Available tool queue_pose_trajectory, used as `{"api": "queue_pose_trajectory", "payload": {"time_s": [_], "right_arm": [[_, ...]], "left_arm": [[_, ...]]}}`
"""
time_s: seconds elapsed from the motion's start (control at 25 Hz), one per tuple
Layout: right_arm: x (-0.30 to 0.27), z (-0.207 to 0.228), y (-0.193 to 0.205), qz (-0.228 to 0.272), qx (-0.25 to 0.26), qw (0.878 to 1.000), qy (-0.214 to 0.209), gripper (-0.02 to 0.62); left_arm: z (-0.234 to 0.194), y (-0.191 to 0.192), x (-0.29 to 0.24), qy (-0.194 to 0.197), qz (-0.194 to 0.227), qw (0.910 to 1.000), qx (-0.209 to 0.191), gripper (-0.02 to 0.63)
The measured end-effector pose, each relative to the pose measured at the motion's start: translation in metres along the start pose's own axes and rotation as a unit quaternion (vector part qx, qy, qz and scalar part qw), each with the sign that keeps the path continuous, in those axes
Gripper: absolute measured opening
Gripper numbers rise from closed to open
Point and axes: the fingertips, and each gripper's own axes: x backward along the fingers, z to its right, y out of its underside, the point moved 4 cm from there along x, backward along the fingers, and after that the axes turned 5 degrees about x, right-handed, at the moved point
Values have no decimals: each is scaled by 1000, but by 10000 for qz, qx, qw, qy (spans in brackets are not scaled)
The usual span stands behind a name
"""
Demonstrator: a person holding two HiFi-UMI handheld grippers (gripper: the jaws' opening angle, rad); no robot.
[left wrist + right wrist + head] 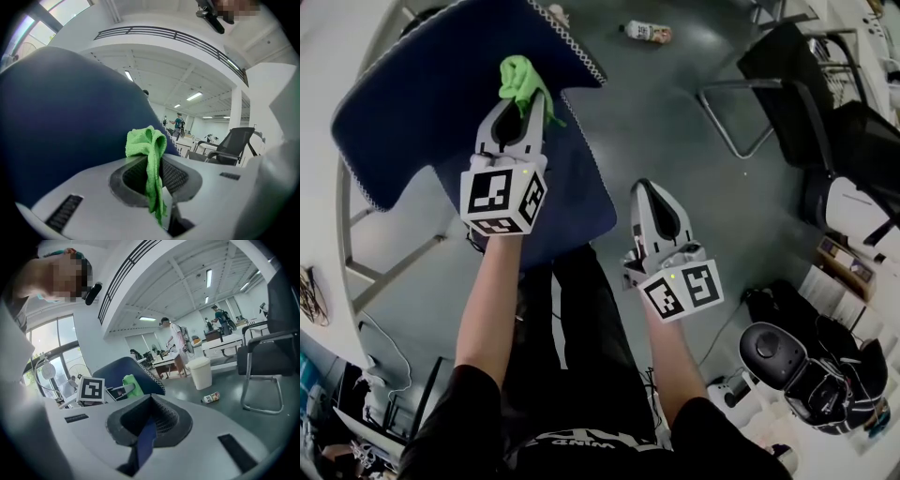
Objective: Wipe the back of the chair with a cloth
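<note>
Cloth (pixel 520 80) sits pinched in left gripper (pixel 525 101) at the chair back (pixel 422 94); right gripper (pixel 649 192) has jaws together

An open-plan office: white desks (pixel 225 345) in rows, black mesh chairs (pixel 234 140), a white bin (pixel 202 372), strip lights (pixel 208 277) on a high ceiling, tall windows (pixel 54 355), grey floor (pixel 675 141), people (pixel 175 345) standing at the desks

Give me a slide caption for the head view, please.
Left gripper holds a green cloth at the blue chair back; right gripper hangs shut alongside.
</note>
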Motion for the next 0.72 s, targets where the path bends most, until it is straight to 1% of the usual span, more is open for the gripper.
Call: {"api": "queue_pose_trajectory", "payload": {"time_s": [0.12,0.24,0.44,0.6,0.72], "right_arm": [[0,-1,1,-22,2,10000,-58,-9],[-6,-7,2,-48,17,9998,-177,-9],[-24,-26,4,-123,48,9986,-510,-9],[-36,-39,7,-200,104,9966,-793,-9],[-44,-46,12,-272,141,9948,-966,-9]], "left_arm": [[4,-4,8,-3,94,10000,-1,57],[-7,-3,24,-247,119,9996,-22,57],[-47,8,62,-903,19,9959,-59,57],[-83,16,96,-1526,-19,9883,44,57],[-104,22,118,-1916,-8,9815,33,57]]}}
